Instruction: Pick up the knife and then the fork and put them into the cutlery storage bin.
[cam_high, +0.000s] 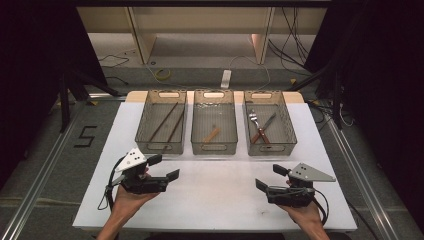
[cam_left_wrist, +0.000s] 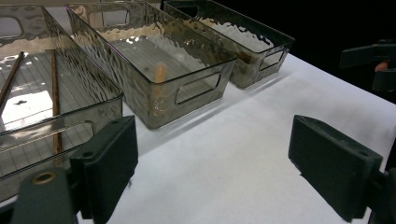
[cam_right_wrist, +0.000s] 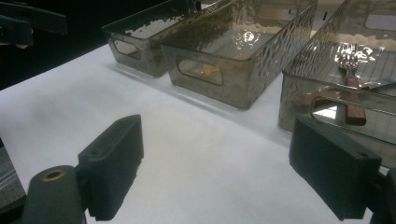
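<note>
— White table (cam_high: 215, 195) from the high view: what stands on it?
— Three clear bins in a row at 12 o'clock: left bin (cam_high: 162, 145) with chopsticks (cam_high: 163, 121), middle bin (cam_high: 214, 146) with a wooden piece (cam_high: 211, 135), right bin (cam_high: 270, 148) with fork (cam_high: 254, 119) and knife (cam_high: 265, 128). Left gripper (cam_high: 166, 167) at 8 o'clock, right gripper (cam_high: 267, 178) at 4, both gaping, empty.
— Left gripper view?
— Jaws wide apart over bare table (cam_left_wrist: 219, 158); chopsticks (cam_left_wrist: 55, 93) at 10 o'clock.
— Right gripper view?
— Jaws apart too; fork (cam_right_wrist: 349, 60) at 2 o'clock.
</note>
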